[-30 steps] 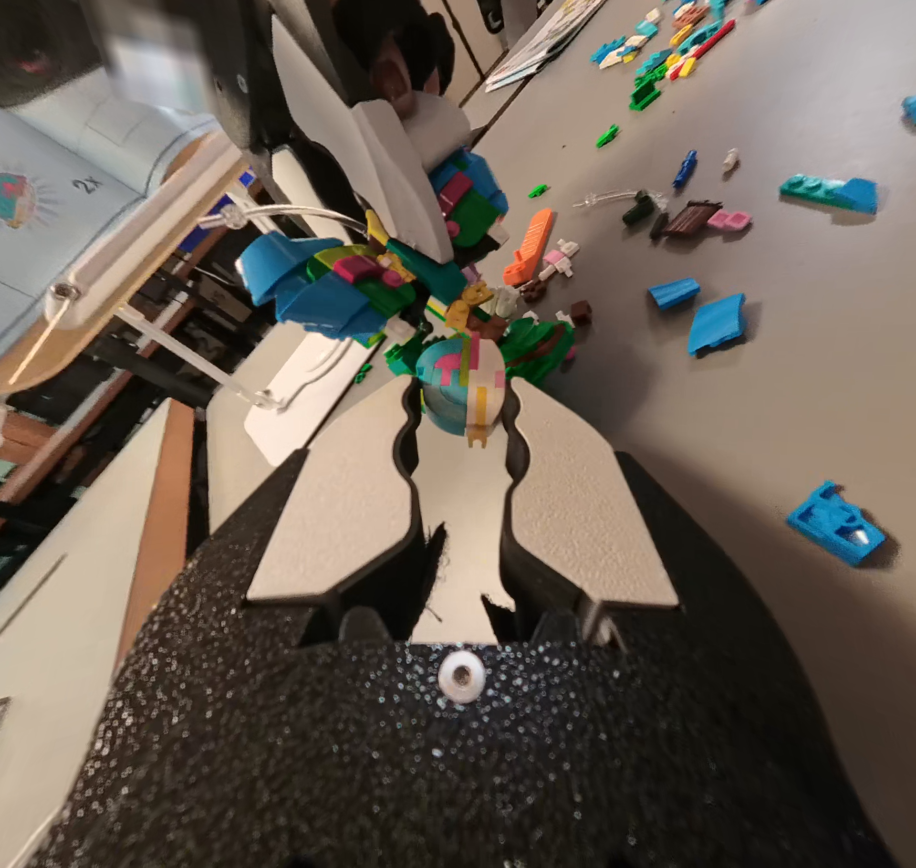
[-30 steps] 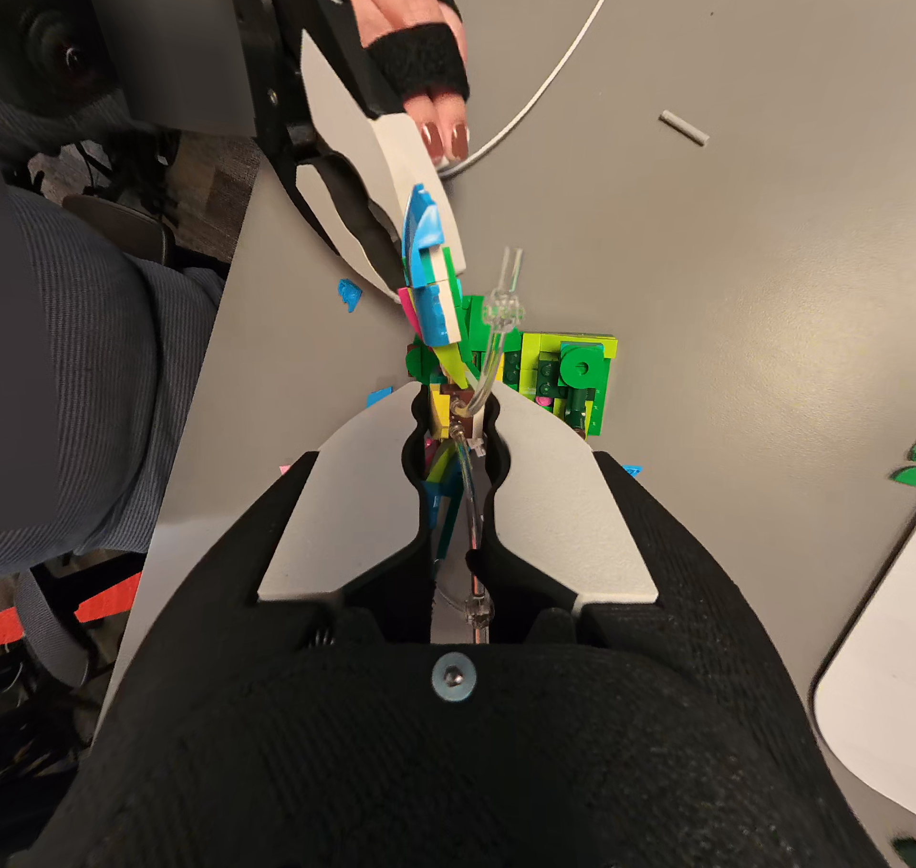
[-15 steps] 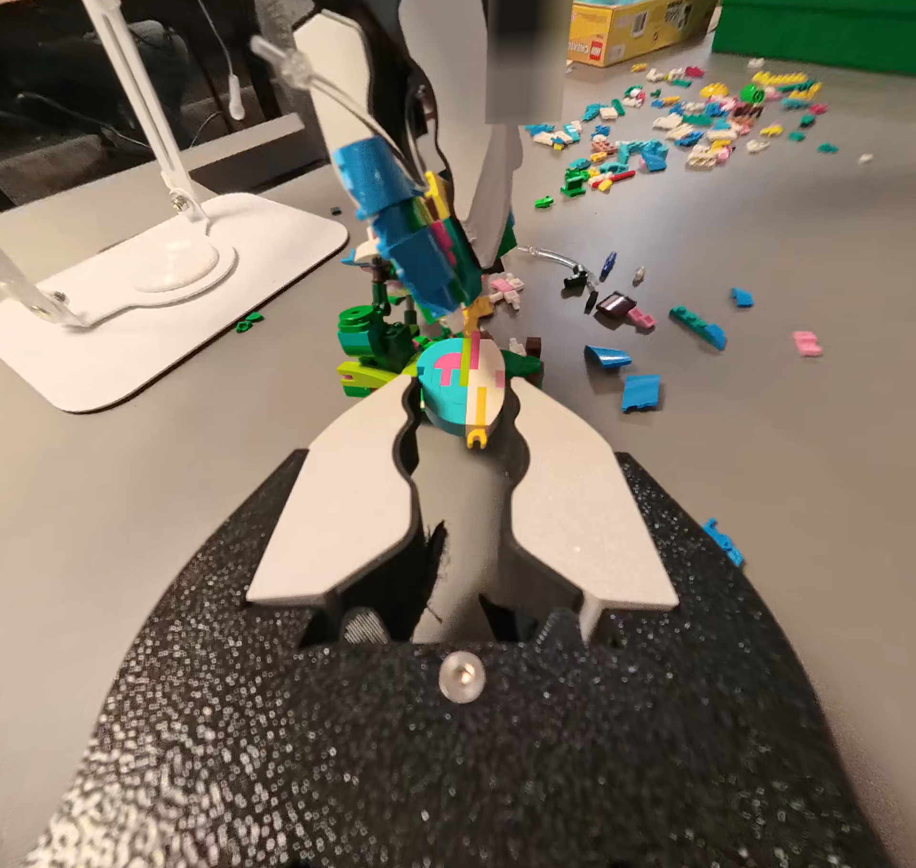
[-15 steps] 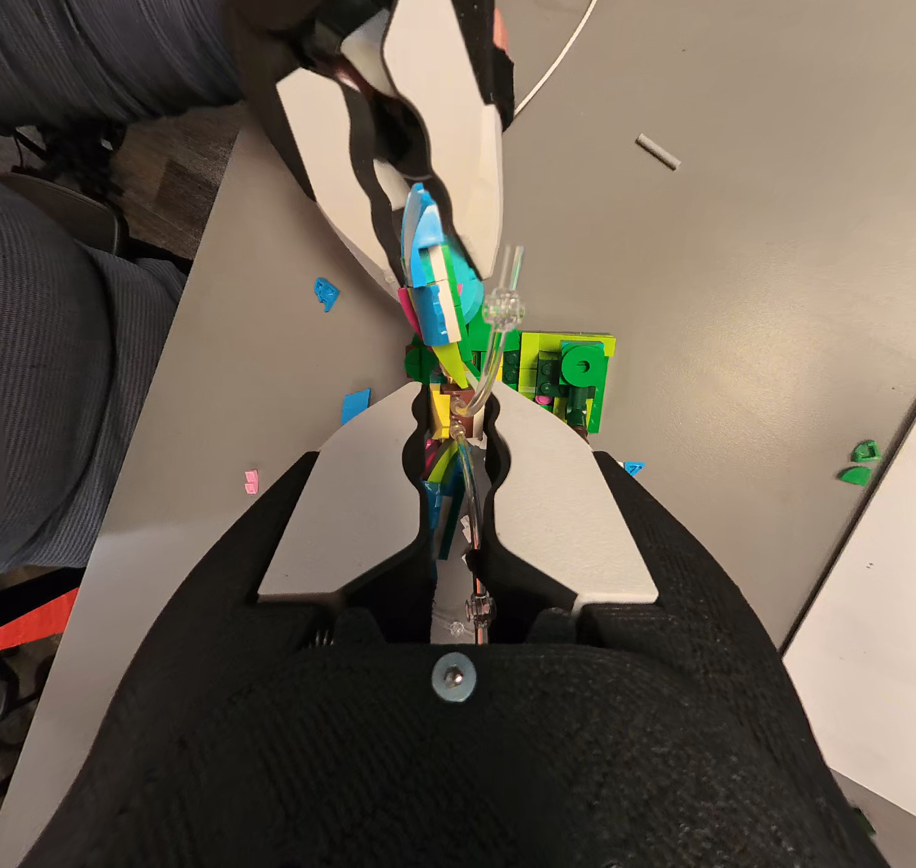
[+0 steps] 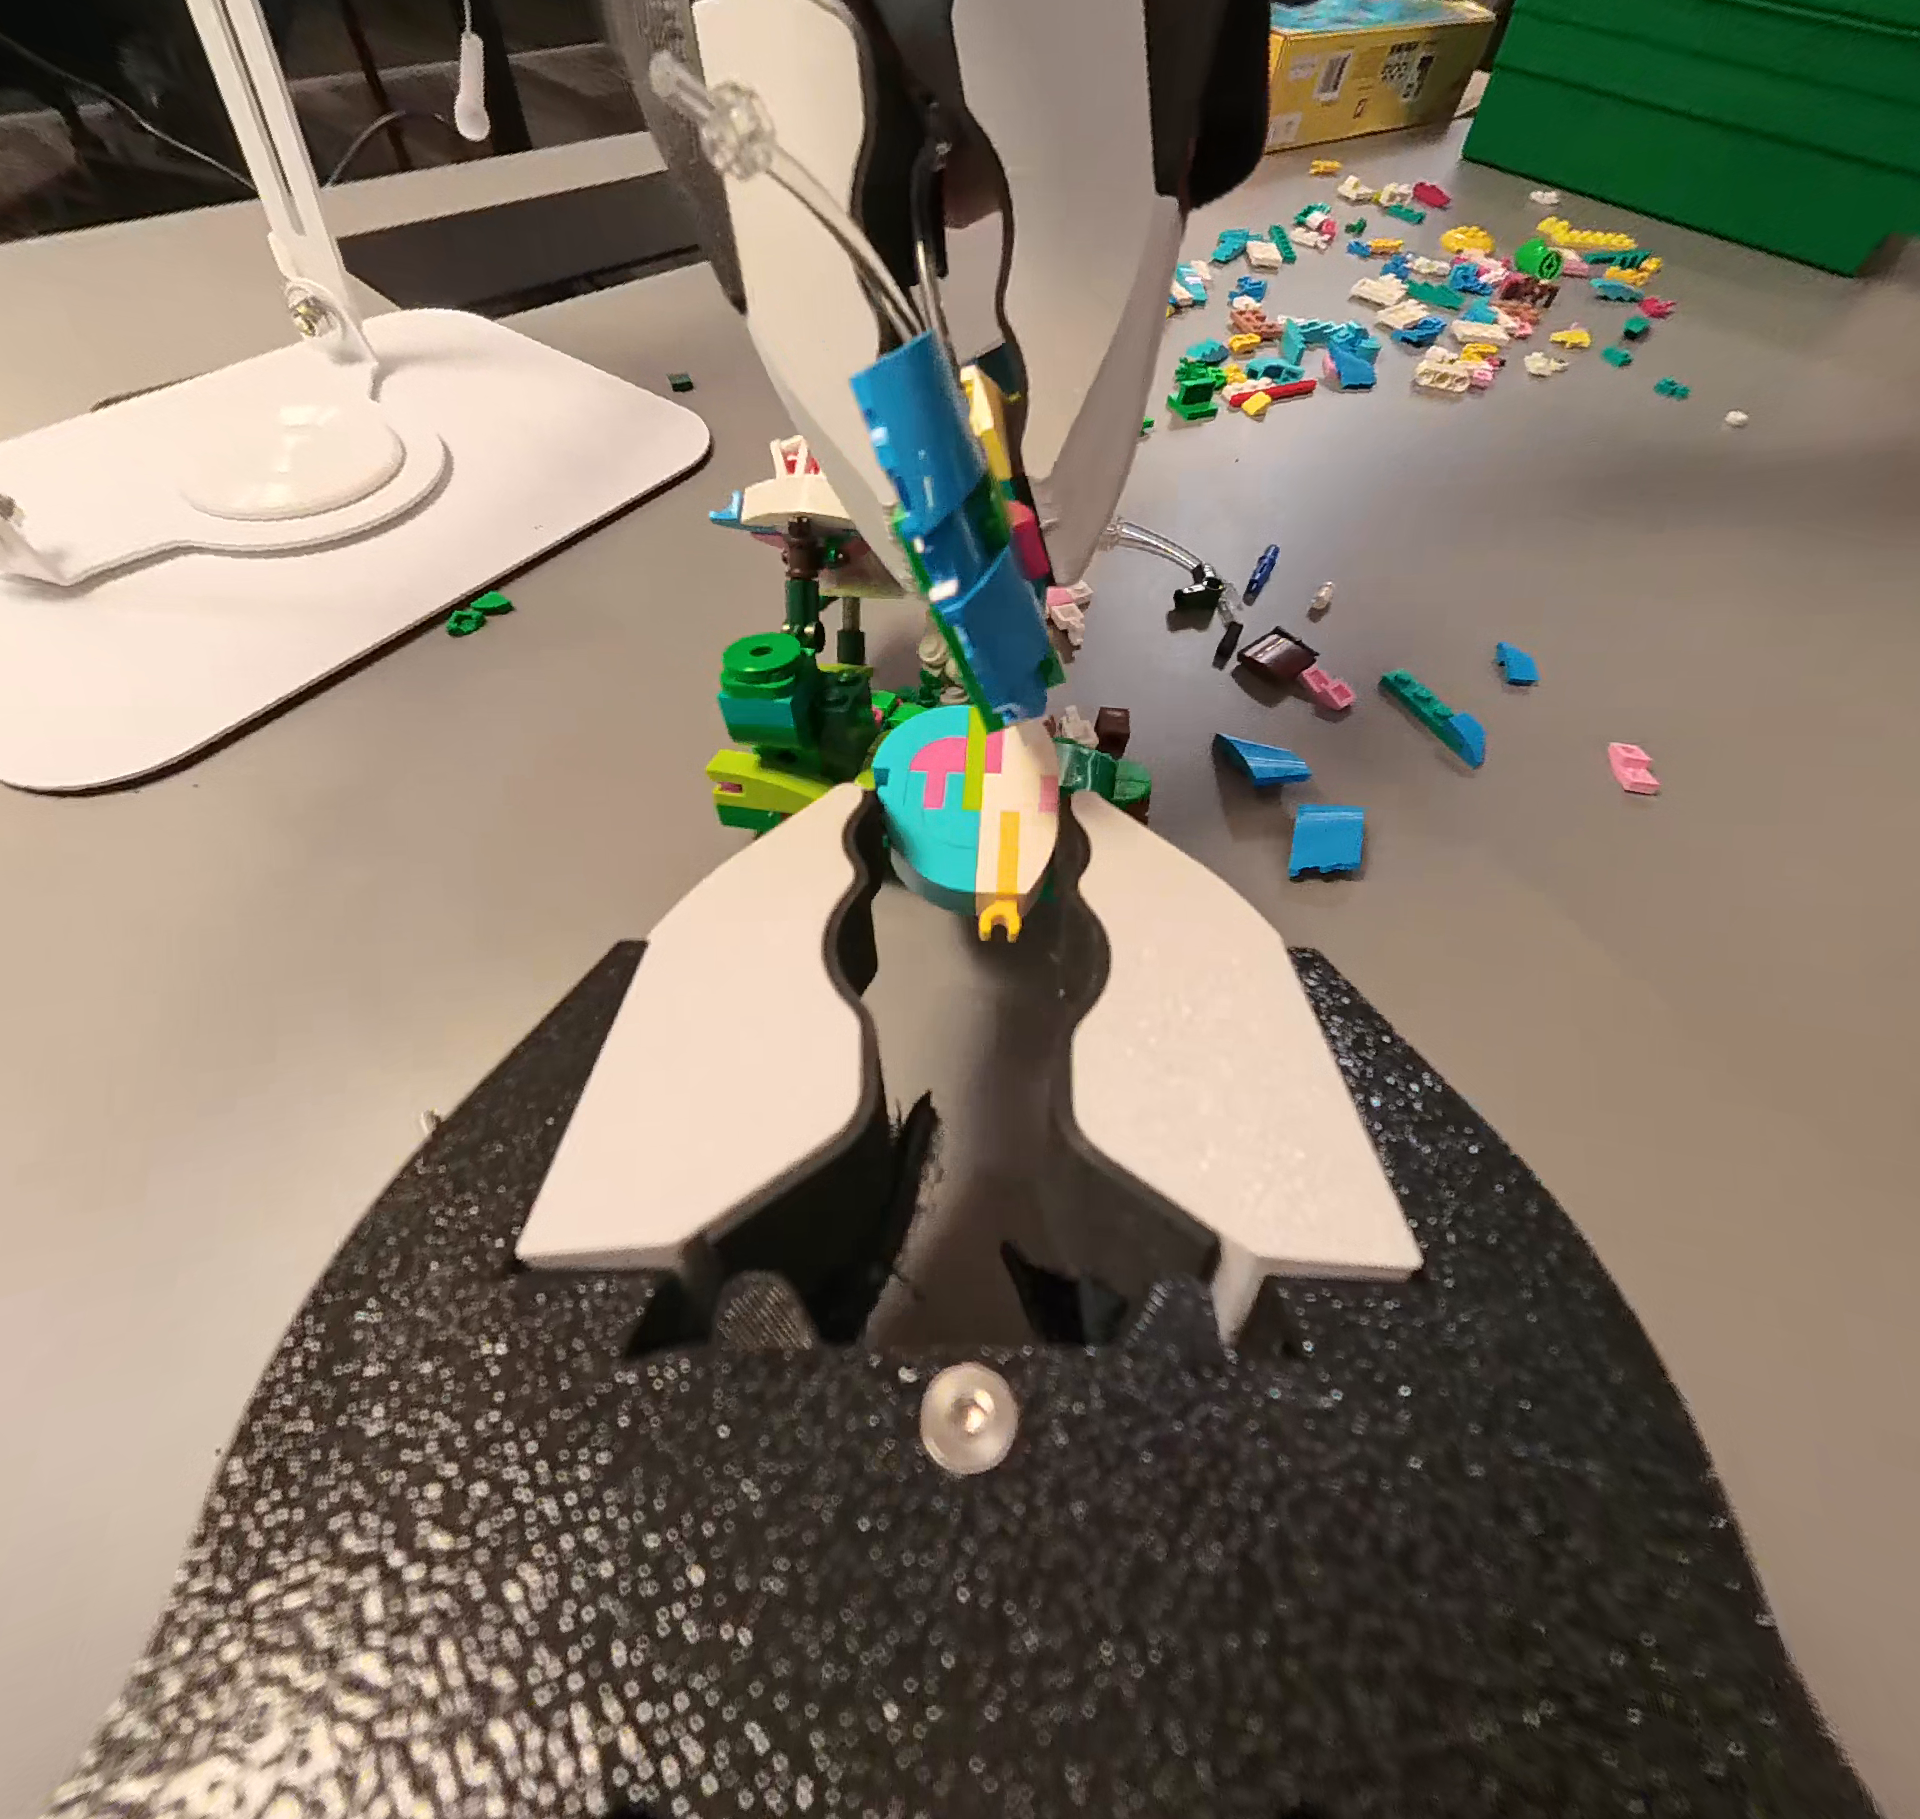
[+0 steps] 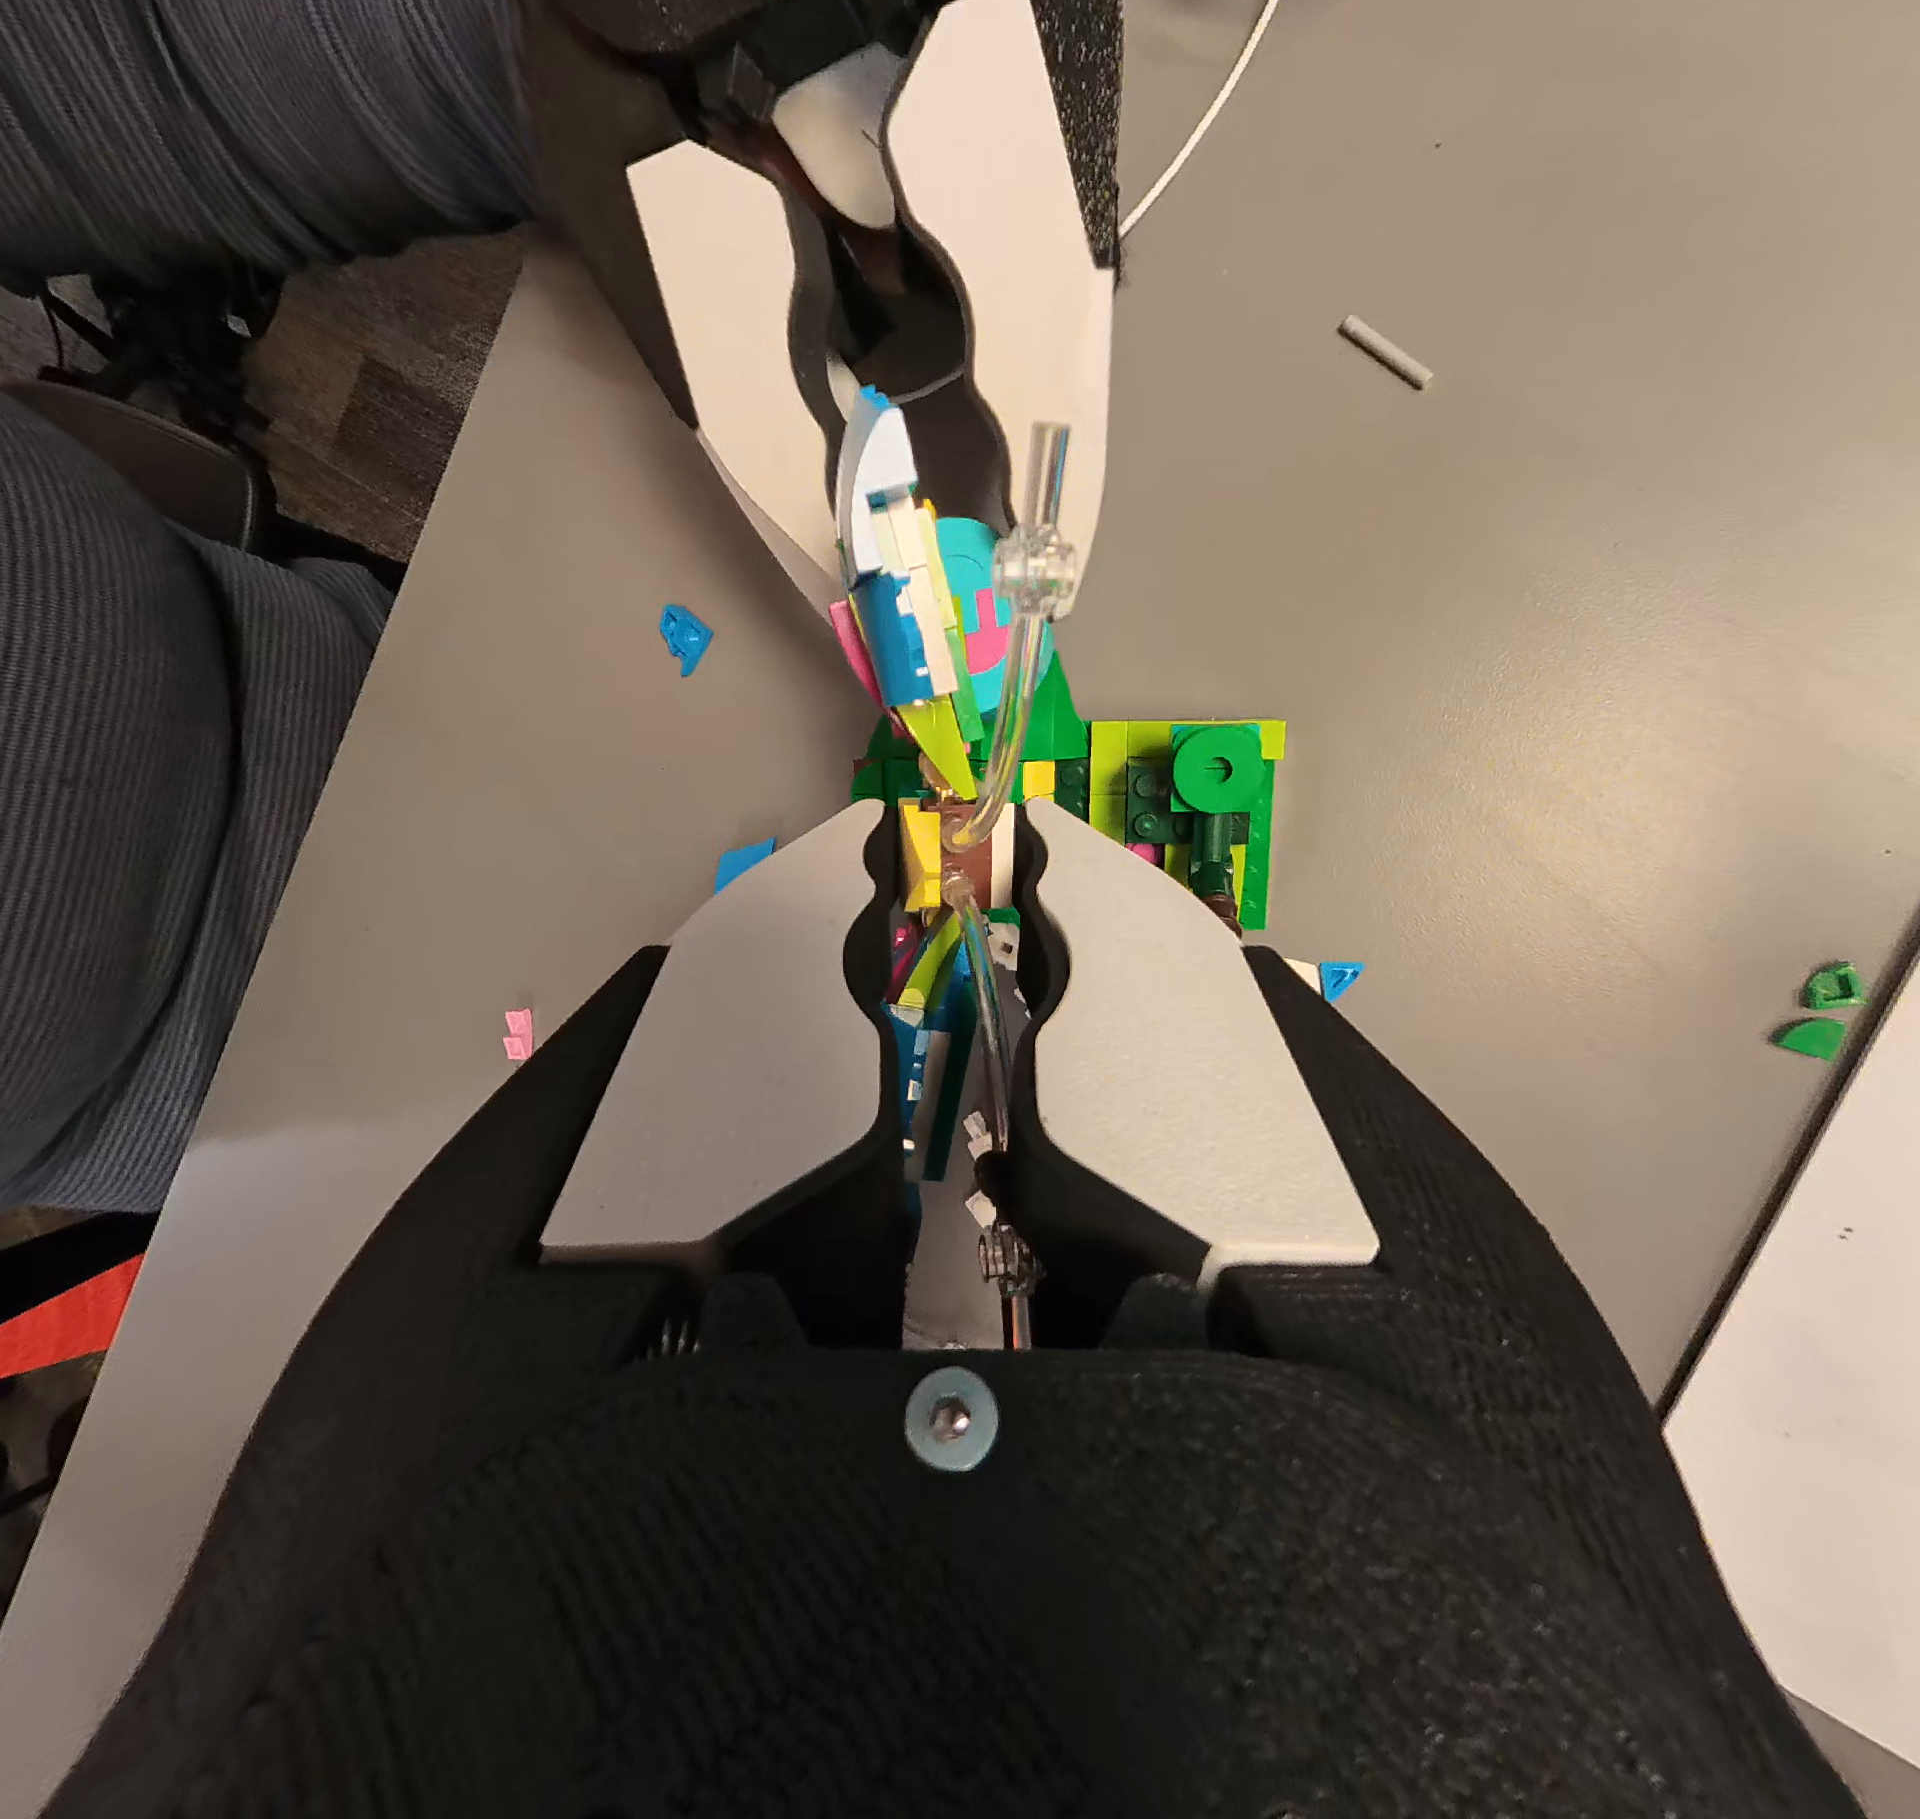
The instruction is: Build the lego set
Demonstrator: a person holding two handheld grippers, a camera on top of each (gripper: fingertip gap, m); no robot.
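- Gripping a round teal, pink and white lego piece (image 5: 961, 813) between its pale fingers (image 5: 748, 1000), the left tool (image 5: 966, 834) sits low over the grey bench (image 5: 312, 938)
- Coming down from 12 o'clock in the left wrist view, the right tool (image 5: 971, 481) is clamped on a blue winged lego assembly (image 5: 961, 533), whose lower tip touches the round piece
- A clear curved rod (image 5: 790, 180) with a knobbed end sticks out of that assembly toward 11 o'clock
- Just behind the round piece stands a green lego base (image 5: 779, 720) on the bench, carrying a white and pink flower (image 5: 795, 502)
- In the right wrist view the right tool (image 6: 951, 834) is narrowed on the assembly's yellow and brown middle (image 6: 945, 850); the green base (image 6: 1195, 793) lies below, toward 1 o'clock
- Loose bricks (image 5: 1434, 315) are scattered at 2 o'clock, well apart; a blue curved brick (image 5: 1325, 839) lies near at 3 o'clock
- A white stand base (image 5: 312, 481) sits at 10 o'clock, a yellow box (image 5: 1371, 70) and green bin (image 5: 1704, 96) far at 1 o'clock
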